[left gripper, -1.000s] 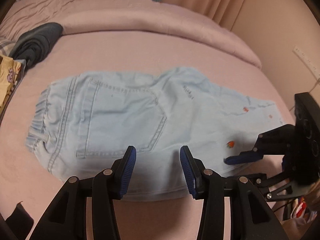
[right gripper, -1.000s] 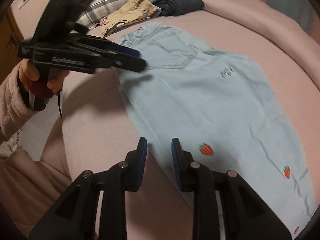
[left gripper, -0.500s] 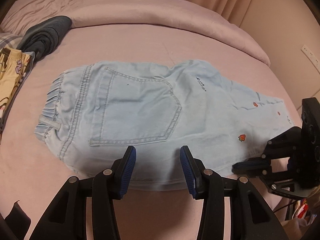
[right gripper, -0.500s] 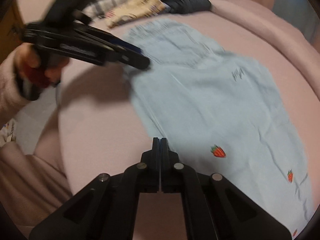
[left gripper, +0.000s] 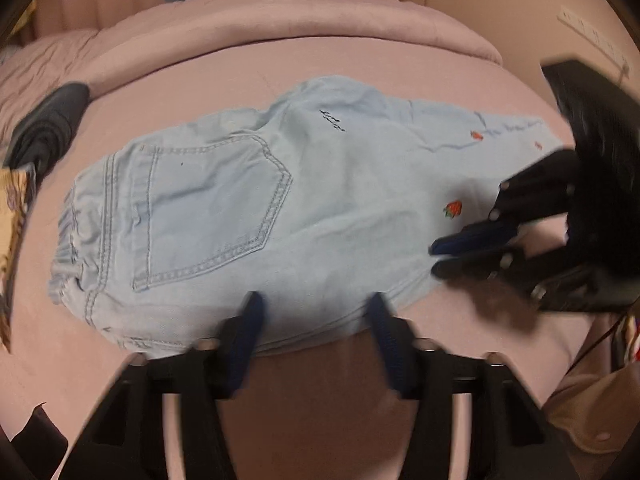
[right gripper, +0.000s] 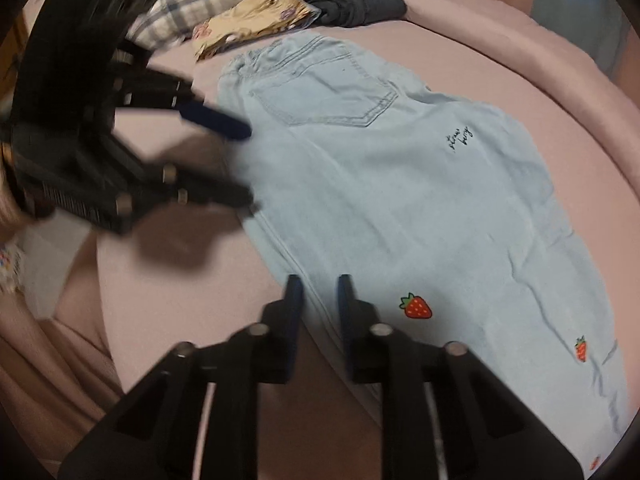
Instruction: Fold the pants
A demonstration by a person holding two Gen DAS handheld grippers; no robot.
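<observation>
you're working over a bed (left gripper: 360, 56) with a pink cover, a rolled pink blanket along its far side and curtains behind. the pants (left gripper: 280, 208), pale blue denim with little strawberries, lie flat across the middle of the bed, already doubled lengthwise so one leg sits on the other, back pocket facing up, waistband toward the pillow end and the hems toward the other. that looks like the only fold made so far; the legs are at full length, so the crosswise folds that bring hem to waist appear to be left. your left hand-held gripper (left gripper: 316, 320) is at the near long edge below the pocket, its jaws closing, with the denim edge lying between the fingers but not yet pinched as far as the blurred left view shows. your right hand-held gripper (right gripper: 318, 300) sits at the same near edge further down the leg, beside a strawberry; its jaws are narrowly apart and opening a little, the edge of the cloth between them, and no pad visibly presses on it. neither one has lifted any cloth. a dark folded garment (right gripper: 356, 4), a patterned cloth (right gripper: 248, 24) and a plaid pillow (right gripper: 188, 16) lie beyond the waistband, clear of the pants.
</observation>
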